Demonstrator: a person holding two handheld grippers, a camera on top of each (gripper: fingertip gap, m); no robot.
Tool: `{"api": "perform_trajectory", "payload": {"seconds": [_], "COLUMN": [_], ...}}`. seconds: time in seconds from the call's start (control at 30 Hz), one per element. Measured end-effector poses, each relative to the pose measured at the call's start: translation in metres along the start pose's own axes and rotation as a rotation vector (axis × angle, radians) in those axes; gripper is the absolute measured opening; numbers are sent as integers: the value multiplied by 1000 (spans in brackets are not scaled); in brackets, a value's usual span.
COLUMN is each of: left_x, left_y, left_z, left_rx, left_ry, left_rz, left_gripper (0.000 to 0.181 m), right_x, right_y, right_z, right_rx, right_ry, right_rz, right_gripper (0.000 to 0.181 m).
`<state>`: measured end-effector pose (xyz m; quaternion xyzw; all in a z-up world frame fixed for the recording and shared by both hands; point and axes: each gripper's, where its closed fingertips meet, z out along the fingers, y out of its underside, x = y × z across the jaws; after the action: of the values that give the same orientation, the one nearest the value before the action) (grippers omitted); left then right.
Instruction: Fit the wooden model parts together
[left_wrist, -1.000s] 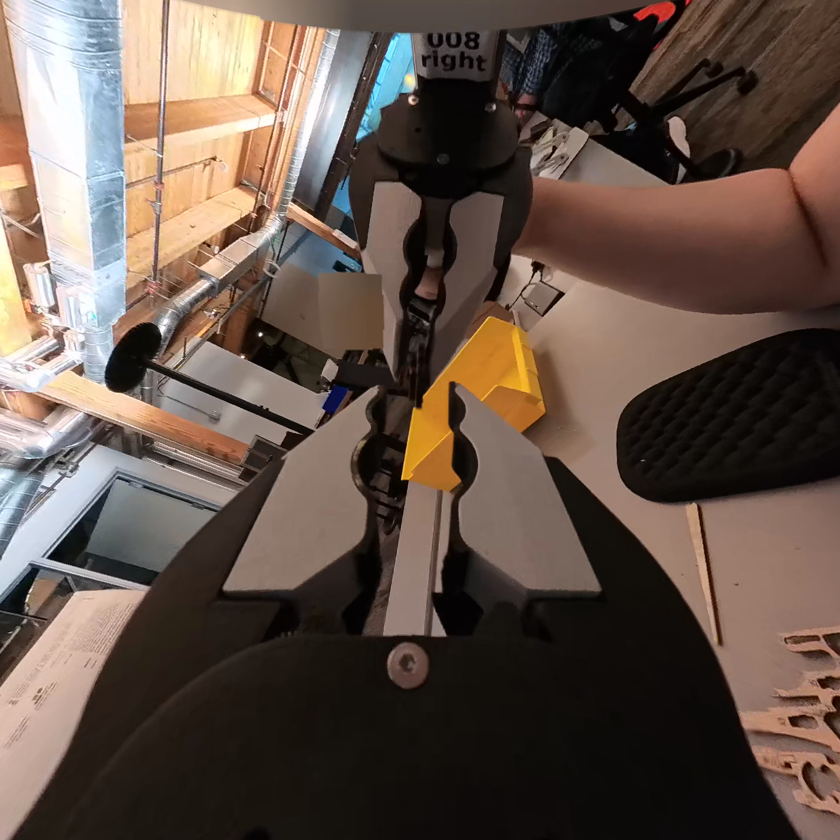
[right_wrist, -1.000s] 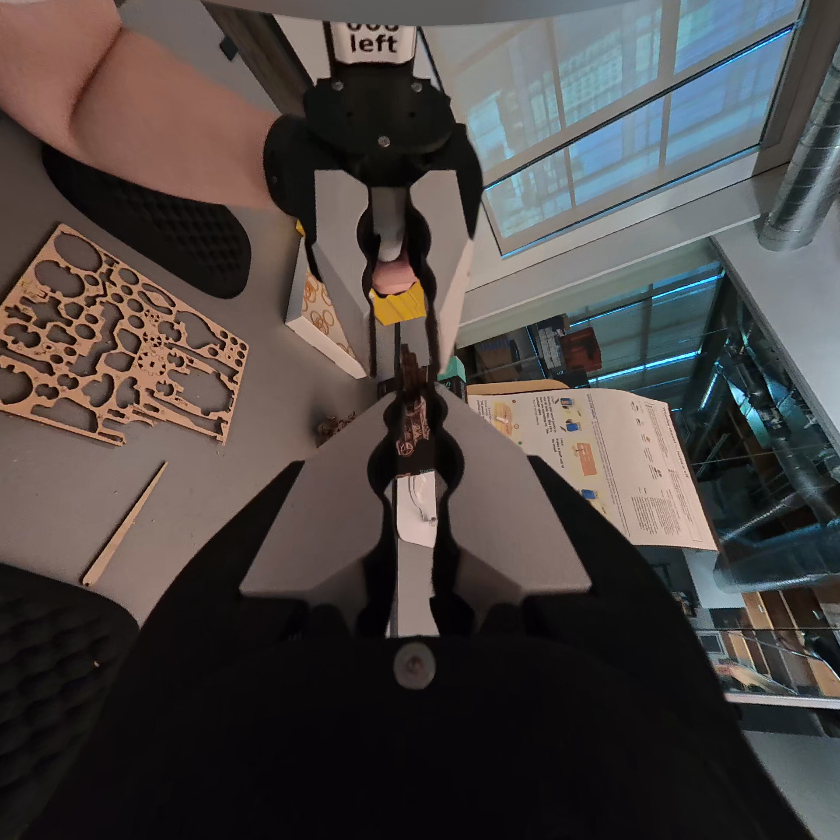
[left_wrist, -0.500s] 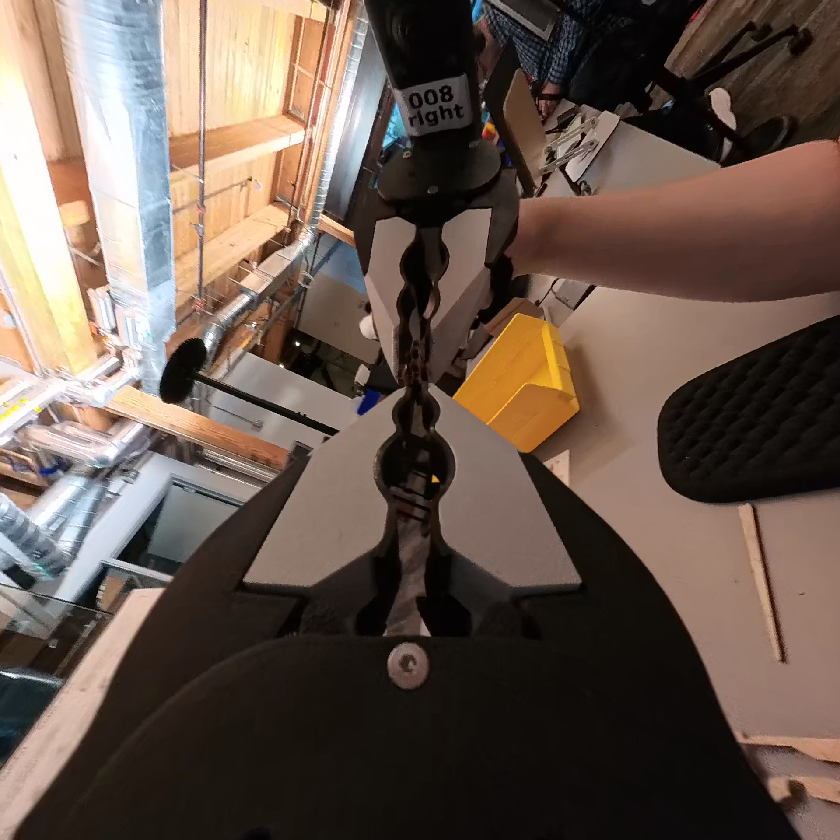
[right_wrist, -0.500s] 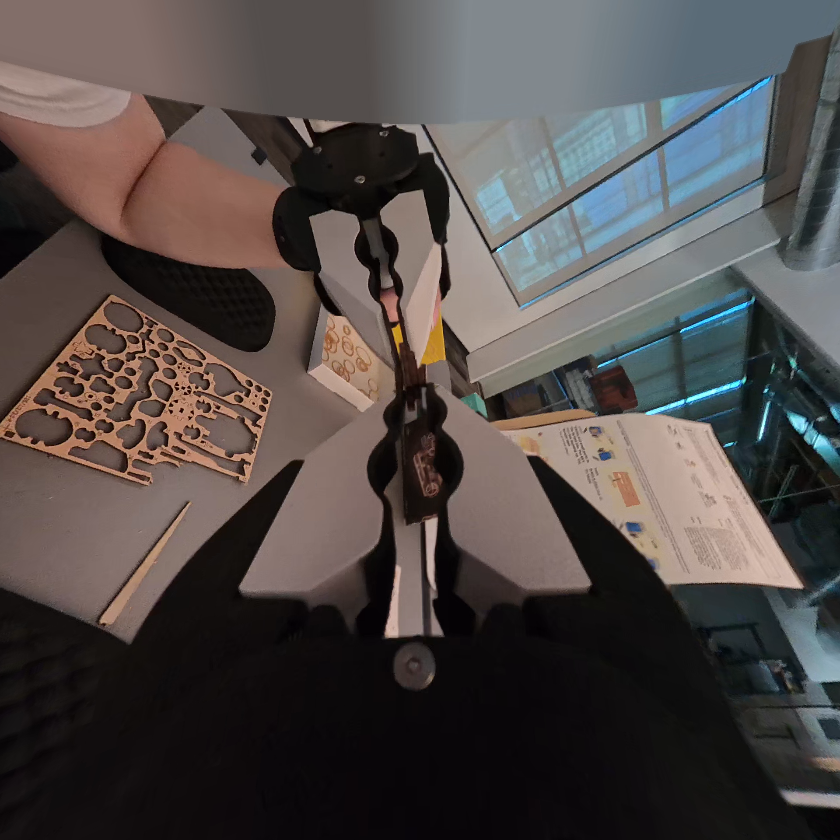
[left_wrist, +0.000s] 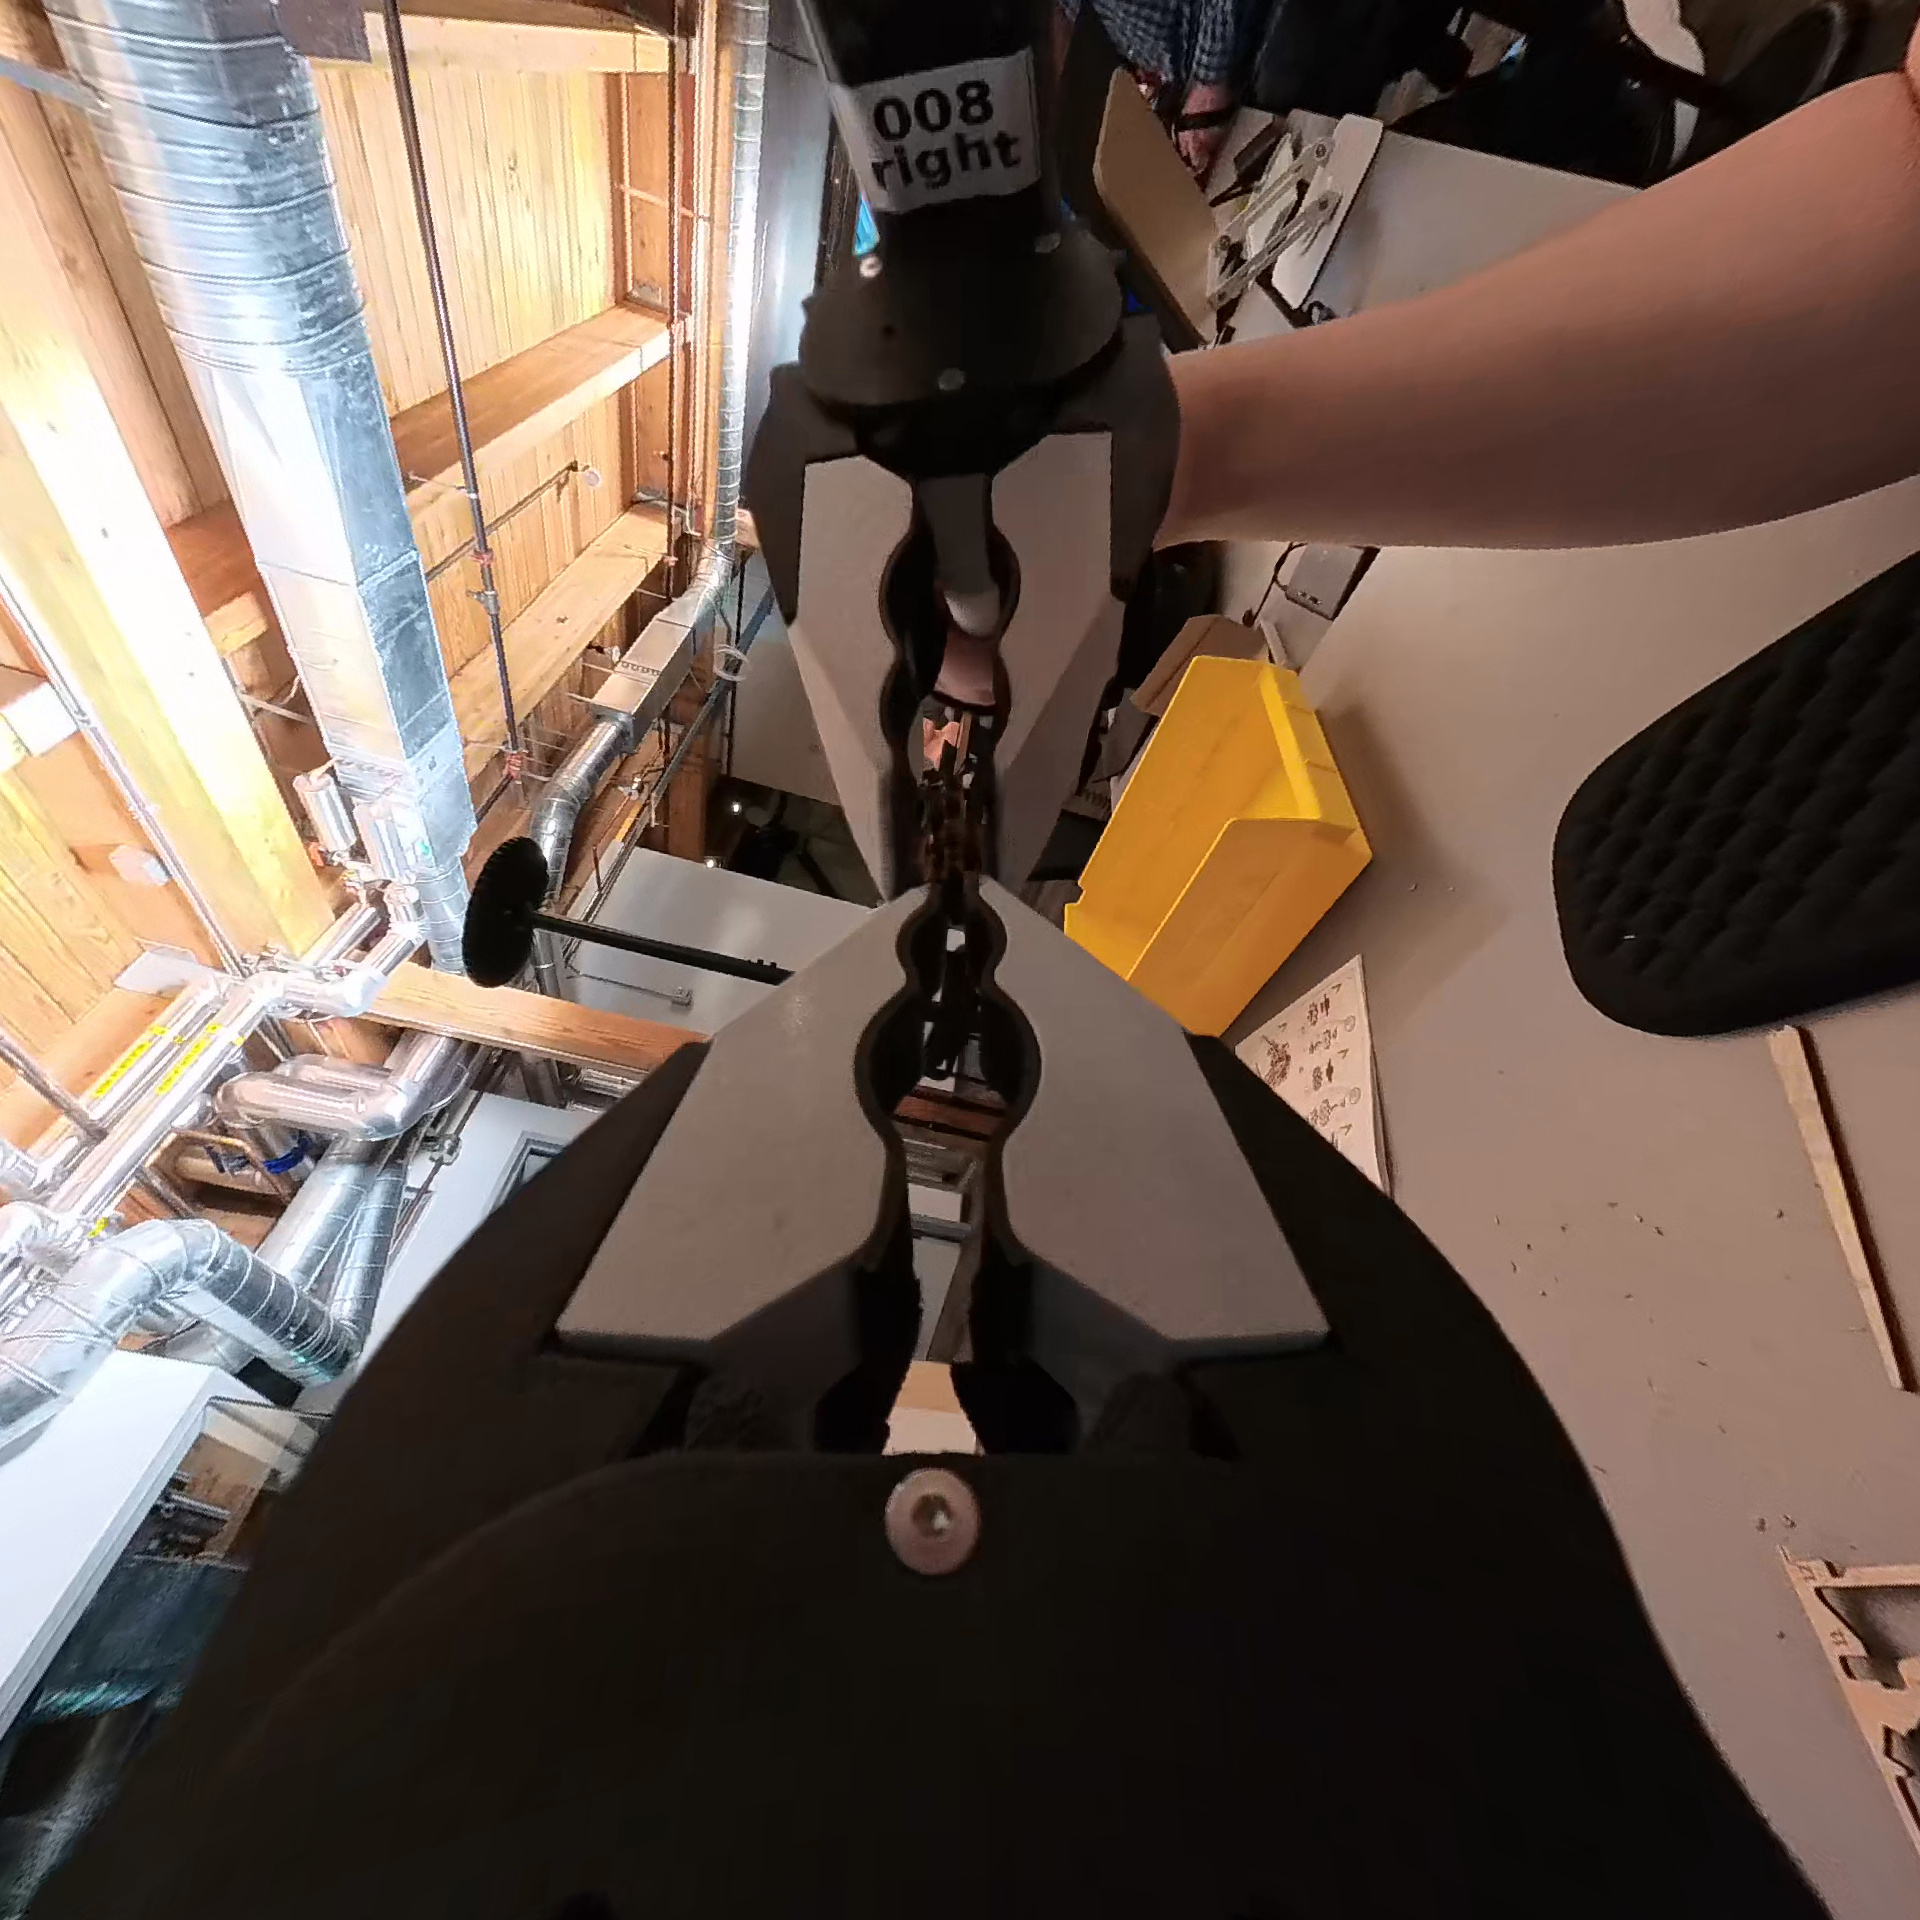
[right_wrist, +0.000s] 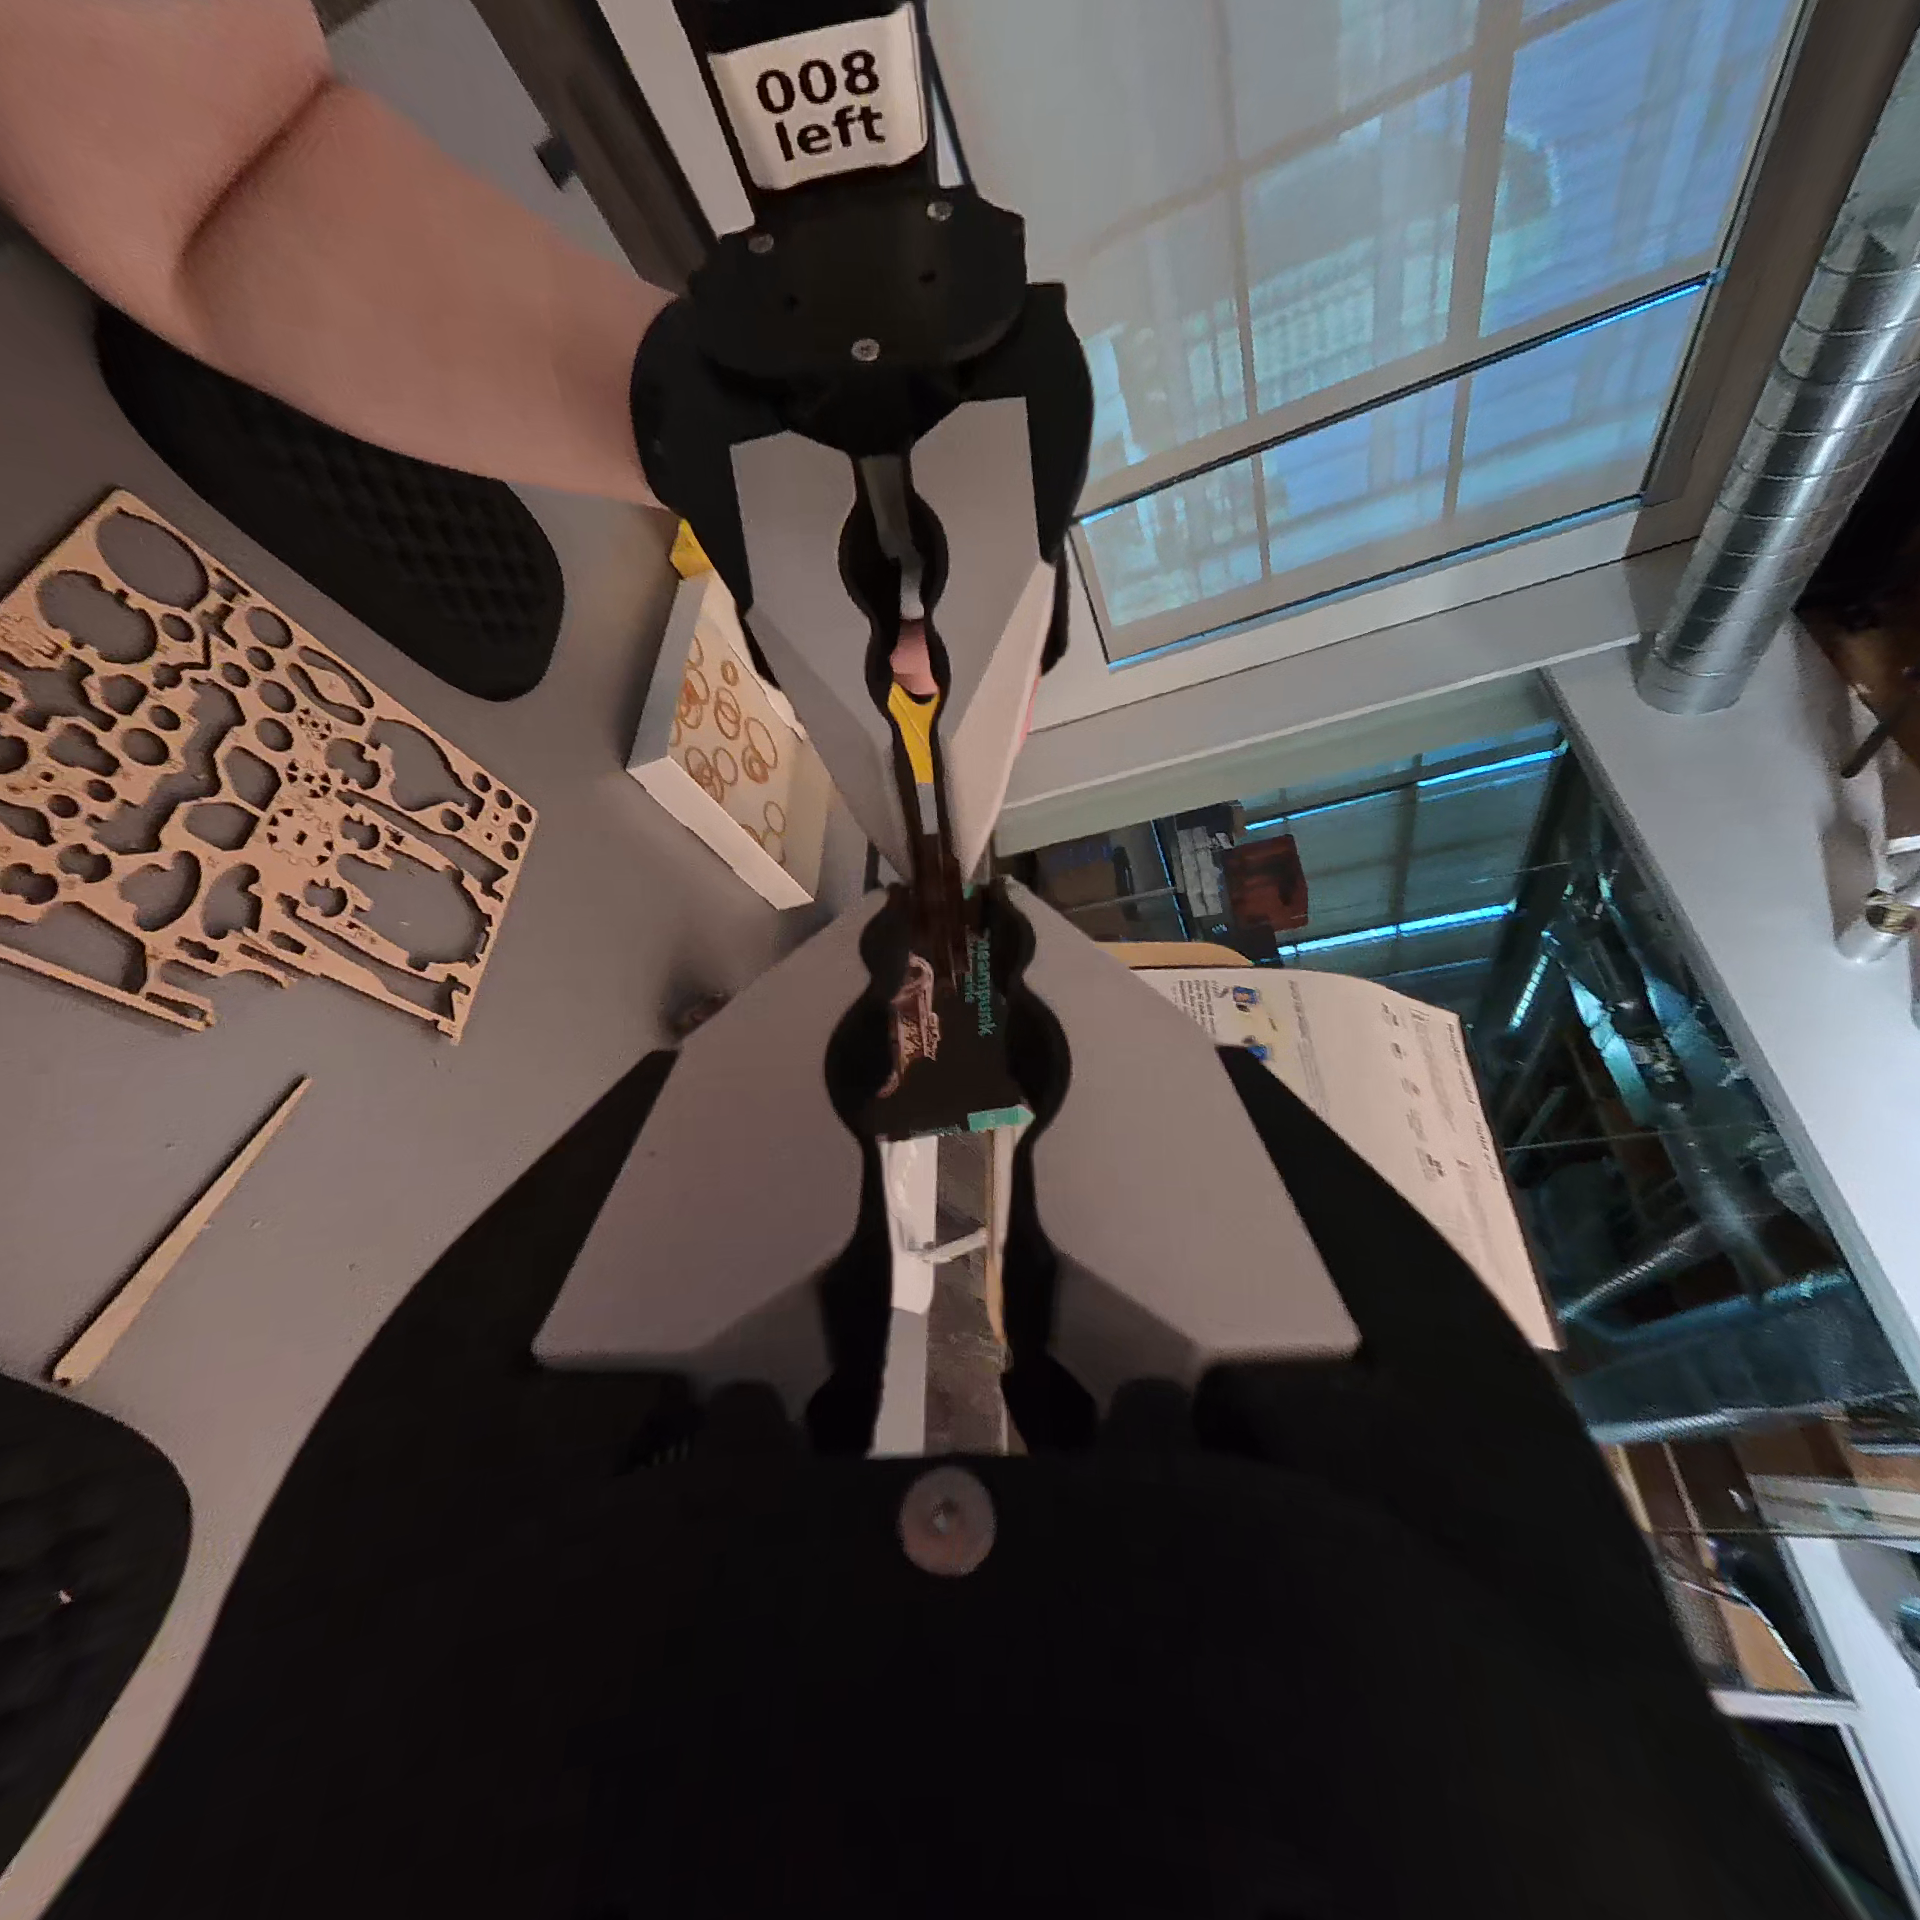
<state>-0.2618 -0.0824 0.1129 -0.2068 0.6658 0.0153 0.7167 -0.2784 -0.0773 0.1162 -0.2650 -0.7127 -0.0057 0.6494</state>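
Observation:
My two grippers meet tip to tip in the air above the grey table (left_wrist: 1558, 1403). A thin dark wooden model part (left_wrist: 948, 831) is seen edge-on and runs from between the right gripper's fingers into my left gripper (left_wrist: 951, 906). In the right wrist view the same part (right_wrist: 928, 821) bridges the left gripper (right_wrist: 932, 868) and my right gripper (right_wrist: 935, 896). Both grippers are shut on it. I cannot tell whether it is one piece or two pressed together. A forearm (left_wrist: 1507, 364) holds the right gripper.
On the table are a yellow bin (left_wrist: 1216, 842), a black quilted pad (left_wrist: 1756, 831), a punched-out wooden sheet (right_wrist: 208, 790), a pointed wooden stick (right_wrist: 177, 1236), a white box (right_wrist: 727, 769) and a printed sheet (right_wrist: 1382, 1122). A dark printed box (right_wrist: 940, 1029) shows through my right gripper's gap. The tips of both grippers are at nearly the same place.
My left gripper, open one second ago, has shut on the wooden part. Both grippers have tilted and shifted slightly while staying tip to tip.

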Motion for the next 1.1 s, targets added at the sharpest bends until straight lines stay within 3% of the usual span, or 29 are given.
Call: {"api": "perform_trajectory", "payload": {"seconds": [0.37, 0.57, 0.73, 1.1], "left_x": [2, 9, 4, 5], "left_y": [6, 12, 19, 3], "left_z": [-1, -2, -5, -10], "left_rx": [-19, -32, -66, 38], "left_ry": [65, 142, 121, 150], "left_rz": [-93, -144, -124, -180], "left_gripper": [0, 0, 0, 0], "right_x": [-2, -7, -5, -9], "right_y": [6, 11, 12, 1], "right_z": [5, 10, 19, 24], "right_rx": [-67, -38, -16, -6], "right_ry": [-6, -49, -48, -59], "right_rz": [5, 26, 100, 76], "right_gripper": [12, 12, 14, 16]}}
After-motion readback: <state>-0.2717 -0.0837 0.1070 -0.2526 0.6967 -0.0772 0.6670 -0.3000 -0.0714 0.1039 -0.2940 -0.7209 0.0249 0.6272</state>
